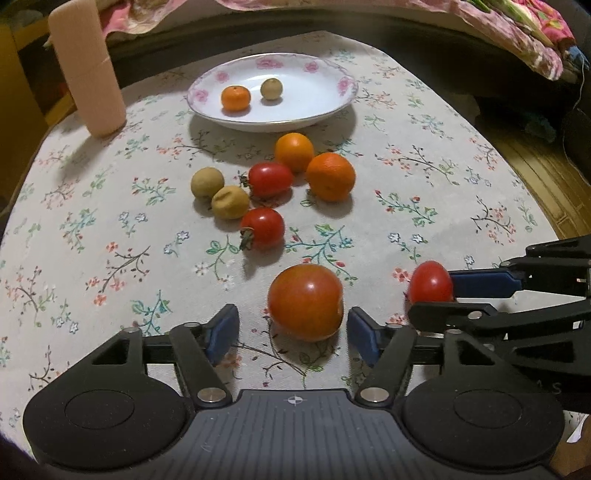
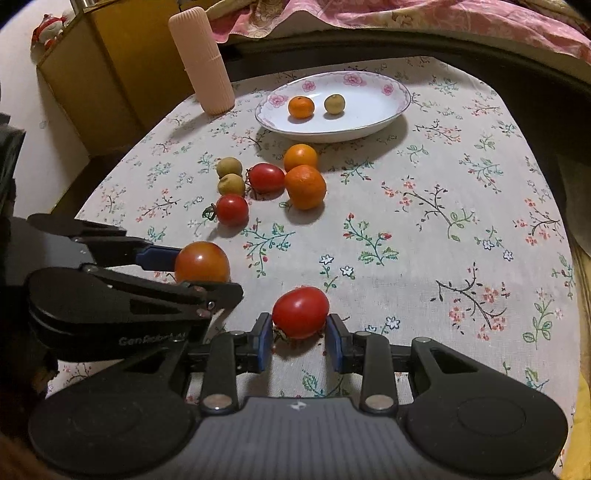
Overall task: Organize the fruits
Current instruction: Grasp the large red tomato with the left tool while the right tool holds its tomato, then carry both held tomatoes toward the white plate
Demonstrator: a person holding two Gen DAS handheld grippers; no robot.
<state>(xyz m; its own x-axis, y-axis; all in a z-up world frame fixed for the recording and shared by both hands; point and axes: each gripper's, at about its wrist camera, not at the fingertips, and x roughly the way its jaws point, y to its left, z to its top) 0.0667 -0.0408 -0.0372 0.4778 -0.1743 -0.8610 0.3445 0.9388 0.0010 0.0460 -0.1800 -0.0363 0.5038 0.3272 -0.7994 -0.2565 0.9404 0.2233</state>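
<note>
My left gripper [image 1: 293, 334] is open around a large orange-red tomato [image 1: 306, 301] on the cloth, pads apart from it. My right gripper [image 2: 299, 338] has its blue pads against both sides of a small red tomato [image 2: 301, 312], which rests on the cloth. Each gripper shows in the other's view, the right gripper [image 1: 432, 295] and the left gripper [image 2: 192, 273]. Farther off lie two oranges [image 1: 330, 176], two red tomatoes [image 1: 263, 227] and two tan longans [image 1: 229, 202]. A flowered white plate [image 1: 325, 107] holds a small orange [image 1: 235, 98] and a longan [image 1: 271, 88].
A tall pink ribbed container [image 1: 86, 70] stands at the table's far left. A pink flowered quilt [image 2: 461, 22] lies beyond the far edge. A yellow cabinet [image 2: 110, 74] stands to the left. The floral tablecloth [image 2: 443, 221] covers the table.
</note>
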